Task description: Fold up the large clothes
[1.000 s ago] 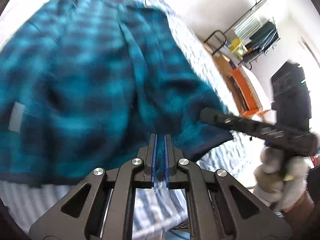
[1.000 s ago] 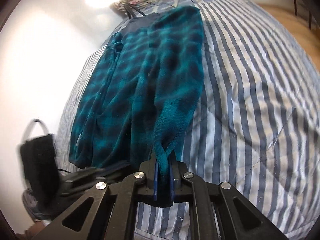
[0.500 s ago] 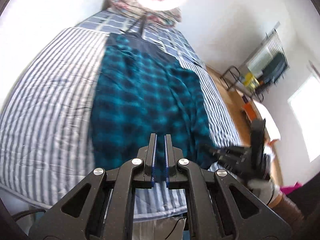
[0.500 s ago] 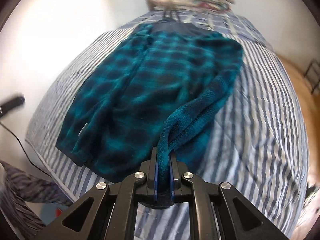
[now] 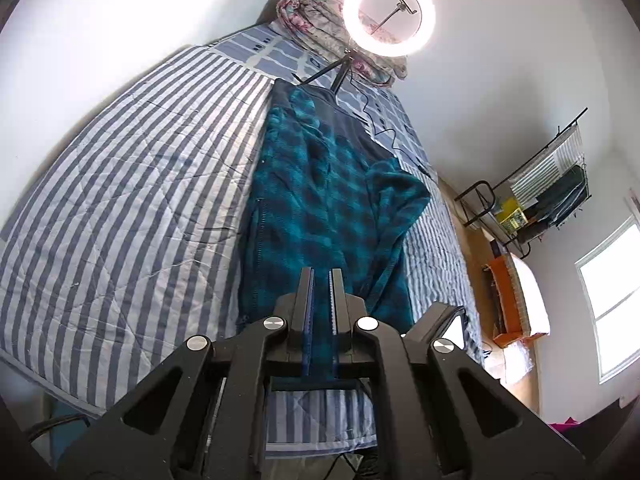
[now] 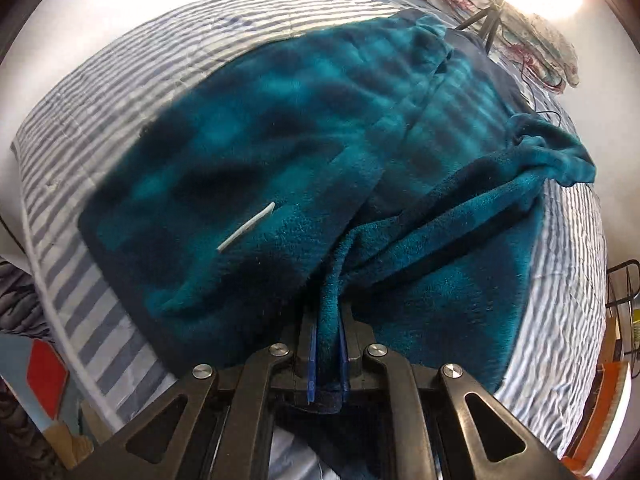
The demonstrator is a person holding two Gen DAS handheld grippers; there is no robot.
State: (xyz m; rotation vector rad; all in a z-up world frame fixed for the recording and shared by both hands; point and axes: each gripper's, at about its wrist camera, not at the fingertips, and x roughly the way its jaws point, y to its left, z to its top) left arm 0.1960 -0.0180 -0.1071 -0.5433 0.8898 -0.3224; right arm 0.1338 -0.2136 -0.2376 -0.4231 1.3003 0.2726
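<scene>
A teal and black plaid fleece garment [image 5: 320,200] lies lengthwise on the striped bed [image 5: 132,184], folded in half. My left gripper [image 5: 321,276] hovers above its near end with the jaws a narrow gap apart and nothing between them. My right gripper [image 6: 327,320] is shut on a bunched sleeve [image 6: 432,236] of the garment [image 6: 280,140], which stretches from the jaws across the body towards the right. A white label [image 6: 246,227] shows on the cloth. Part of the right gripper [image 5: 444,320] shows in the left wrist view, by the garment's near edge.
A ring light on a tripod [image 5: 388,14] stands at the bed's head, its cable trailing beside the garment. A rolled floral quilt [image 5: 320,20] lies behind it. A clothes rack [image 5: 548,196] and an orange chair [image 5: 508,296] stand right of the bed.
My left gripper has let go of the garment and drawn back and up from it. My right gripper has carried the sleeve inward over the garment's body, still shut on it.
</scene>
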